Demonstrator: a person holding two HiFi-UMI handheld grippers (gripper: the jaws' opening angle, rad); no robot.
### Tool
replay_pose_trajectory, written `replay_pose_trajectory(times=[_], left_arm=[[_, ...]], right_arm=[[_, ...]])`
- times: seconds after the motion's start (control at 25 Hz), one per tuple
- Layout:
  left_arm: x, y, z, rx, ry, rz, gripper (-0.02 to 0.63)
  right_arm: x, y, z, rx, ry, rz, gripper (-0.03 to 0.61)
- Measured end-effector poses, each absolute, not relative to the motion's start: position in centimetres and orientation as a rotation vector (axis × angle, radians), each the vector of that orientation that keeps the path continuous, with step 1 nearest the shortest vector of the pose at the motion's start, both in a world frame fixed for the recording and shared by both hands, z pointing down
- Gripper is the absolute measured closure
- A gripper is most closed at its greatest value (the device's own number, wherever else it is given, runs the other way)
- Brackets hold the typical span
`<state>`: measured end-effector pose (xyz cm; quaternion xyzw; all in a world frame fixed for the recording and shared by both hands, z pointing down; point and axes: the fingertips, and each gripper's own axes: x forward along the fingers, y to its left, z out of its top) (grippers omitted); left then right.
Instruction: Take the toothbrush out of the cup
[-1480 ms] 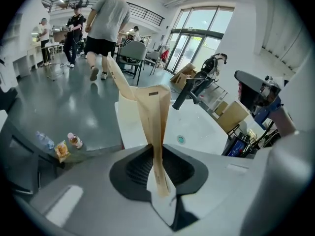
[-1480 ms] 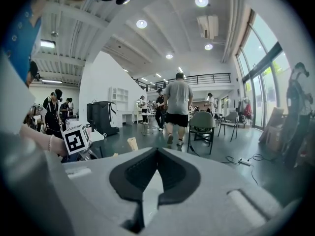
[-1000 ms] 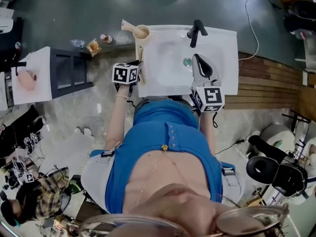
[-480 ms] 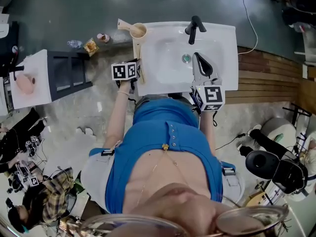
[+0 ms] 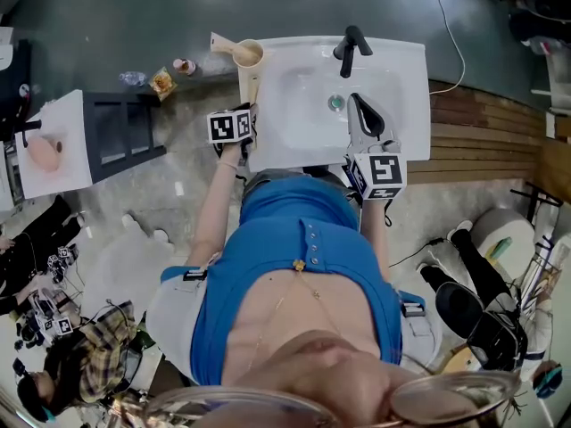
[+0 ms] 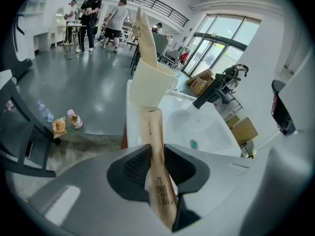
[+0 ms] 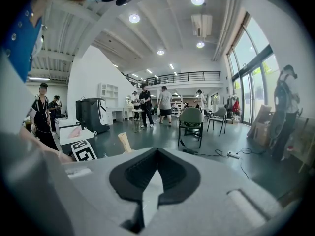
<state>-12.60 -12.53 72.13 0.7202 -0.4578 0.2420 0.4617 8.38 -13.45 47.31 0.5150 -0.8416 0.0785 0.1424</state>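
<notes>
The paper-wrapped toothbrush (image 6: 158,176) is out of the cup (image 6: 150,82), its far end near the cup's foot at the sink (image 6: 130,112) rim. It sits between the left gripper's (image 6: 157,149) jaws, which have just been opening and are slack around it. The right gripper (image 7: 156,154) is clenched on nothing.

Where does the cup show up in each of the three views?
Head view: cup at the sink's back left corner.
Left gripper view: cup upper centre, just beyond the jaws.
Right gripper view: cup itself not in it.
Shared landmark: the wrapped toothbrush standing in the cup, seen in all three.
</notes>
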Motion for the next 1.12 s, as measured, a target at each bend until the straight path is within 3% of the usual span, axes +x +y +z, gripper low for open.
replay_pose_trajectory(times=[0.36, 0.68, 1.12], left_arm=[[-12.3, -12.2, 71.5, 1.797, -1.115, 0.585, 0.469], [-12.1, -12.1, 70.4, 1.822, -1.126, 0.557, 0.454], [-12.5, -12.4, 67.9, 1.869, -1.186, 0.535, 0.55]], right_arm=[[7.9, -13.4, 47.3, 1.466, -2.437, 0.225, 0.576], [7.2, -13.5, 47.6, 1.431, -2.45, 0.223, 0.576], [5.5, -14.1, 47.8, 1.363, -2.477, 0.218, 0.576]])
